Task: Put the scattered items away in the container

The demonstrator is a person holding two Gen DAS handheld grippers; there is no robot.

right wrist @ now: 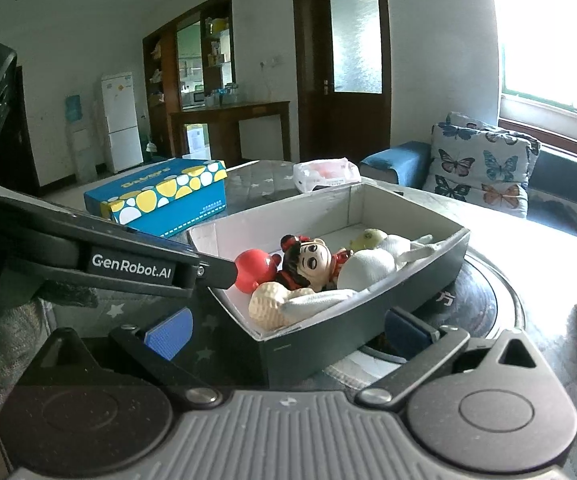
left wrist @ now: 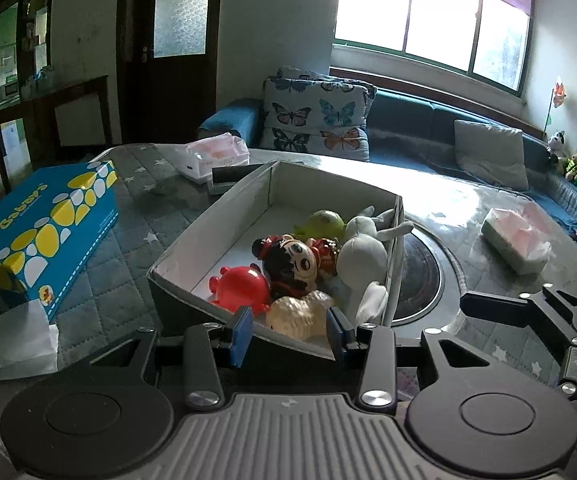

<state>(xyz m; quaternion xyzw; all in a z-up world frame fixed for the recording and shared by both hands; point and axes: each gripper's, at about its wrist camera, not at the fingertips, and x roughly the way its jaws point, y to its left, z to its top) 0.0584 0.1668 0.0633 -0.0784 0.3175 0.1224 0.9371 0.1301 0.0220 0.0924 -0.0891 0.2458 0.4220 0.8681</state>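
Observation:
A dark cardboard box (left wrist: 208, 216) with a white inside stands on the quilted table. In it lie a red toy (left wrist: 242, 286), a black-haired doll (left wrist: 292, 264), a green toy (left wrist: 324, 222), a white plush rabbit (left wrist: 362, 256) and a cream toy (left wrist: 300, 314). My left gripper (left wrist: 290, 334) hovers at the box's near wall, its blue pads half apart and pressing on nothing I can see. My right gripper (right wrist: 288, 334) is open wide, with the box's near corner (right wrist: 264, 360) between its pads and untouched. The left gripper's finger (right wrist: 216, 270) reaches the box's left rim.
A blue box with yellow spots (left wrist: 48, 240) lies to the left, with white tissue paper (left wrist: 16, 344) in front of it. Tissue packs sit at the back (left wrist: 216, 156) and on the right (left wrist: 516, 240). A round black inset (left wrist: 424, 276) lies beside the box. A sofa with a butterfly cushion (left wrist: 316, 116) stands behind.

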